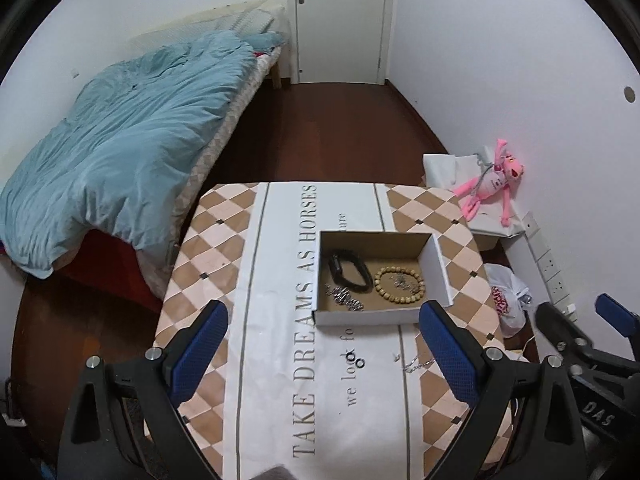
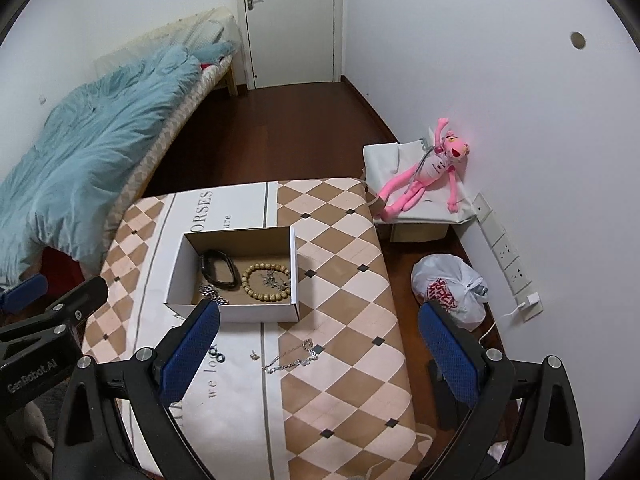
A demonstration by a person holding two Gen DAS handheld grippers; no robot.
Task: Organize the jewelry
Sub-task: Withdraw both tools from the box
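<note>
Sitting on a checkered tablecloth (image 2: 340, 240), an open cardboard box (image 2: 256, 312) holds a black band (image 2: 218, 270), a wooden bead bracelet (image 2: 266, 282) and a silver chain (image 1: 344, 298). Nearer, a loose silver necklace (image 2: 292, 358) and two small rings (image 2: 216, 352) lie between the wide-open, empty right gripper (image 2: 320, 348) fingers; left gripper (image 1: 324, 354) likewise spread, empty.

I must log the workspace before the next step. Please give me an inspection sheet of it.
Surface: table under a checkered cloth with printed text.
Job's things: open box holds a black band, bead bracelet and silver chain; outside lie a silver necklace, two small rings and a tiny piece.
Clutter: nothing seen.
Claws: left claw open, empty; right claw open, empty.
Cables: white charger cord at wall sockets.
Surroundings: bed, door, pink plush toy, plastic bag.
</note>
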